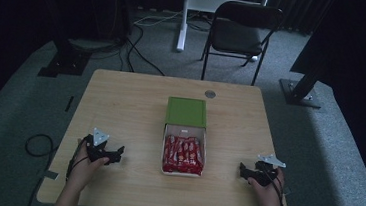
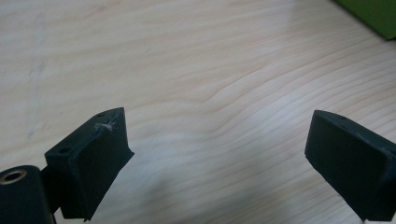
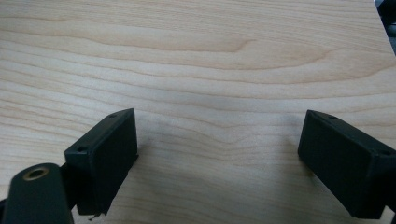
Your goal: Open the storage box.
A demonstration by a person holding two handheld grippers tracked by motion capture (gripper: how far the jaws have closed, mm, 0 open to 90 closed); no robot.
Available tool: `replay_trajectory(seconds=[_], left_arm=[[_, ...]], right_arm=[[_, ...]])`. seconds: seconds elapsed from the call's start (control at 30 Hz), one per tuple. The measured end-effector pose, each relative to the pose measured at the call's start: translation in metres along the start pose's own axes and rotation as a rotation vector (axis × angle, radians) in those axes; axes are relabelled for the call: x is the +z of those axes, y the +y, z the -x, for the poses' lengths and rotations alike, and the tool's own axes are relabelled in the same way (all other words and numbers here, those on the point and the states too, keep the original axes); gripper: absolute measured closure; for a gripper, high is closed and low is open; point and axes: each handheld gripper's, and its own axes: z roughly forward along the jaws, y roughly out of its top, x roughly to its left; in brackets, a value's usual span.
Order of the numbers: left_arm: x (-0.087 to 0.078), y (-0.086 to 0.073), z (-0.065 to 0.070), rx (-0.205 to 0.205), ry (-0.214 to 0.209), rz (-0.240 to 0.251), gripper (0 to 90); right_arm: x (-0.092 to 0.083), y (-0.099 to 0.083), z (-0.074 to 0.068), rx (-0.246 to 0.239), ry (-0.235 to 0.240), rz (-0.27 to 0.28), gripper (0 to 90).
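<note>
Dim grey carpet surrounds a pale wooden table (image 1: 121, 102) in the high view, with a black folding chair (image 1: 240, 30) and a white stand (image 1: 183, 17) at the far side of the room and dark cables on the floor to the far left. At the middle of the table sits a white box (image 1: 186, 131) packed with red snack packets (image 1: 183, 156); its green lid (image 1: 186, 111) lies slid toward the far end, touching the box. The left gripper (image 1: 116, 155) rests low at the near left of the table in the person's left hand (image 1: 85, 167), well apart from the box. The right gripper (image 1: 243, 170) sits at the near right in the right hand (image 1: 266, 188), also apart from the box.

From the left gripper view, the two black jaws stand wide apart over bare wood with nothing between them, and a corner of the green lid (image 2: 373, 16) shows at the far right.

From the right gripper view, the jaws are likewise spread wide, released, with bare wood grain between them.
</note>
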Motion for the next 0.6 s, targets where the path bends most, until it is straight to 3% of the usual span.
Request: replay_trajectory(seconds=[0.13, 0.4, 0.6], left_arm=[[0.000, -0.007, -0.008, -0.034, 0.040, -0.024, 7.3], [0.004, -0.016, -0.016, -0.062, 0.116, -0.076, 7.3], [0.004, -0.017, -0.018, -0.090, 0.114, -0.097, 7.3]], right_arm=[[0.000, 0.000, 0.000, 0.000, 0.000, 0.000, 11.2], [0.000, 0.000, 0.000, 0.000, 0.000, 0.000, 11.2], [0.000, 0.000, 0.000, 0.000, 0.000, 0.000, 11.2]])
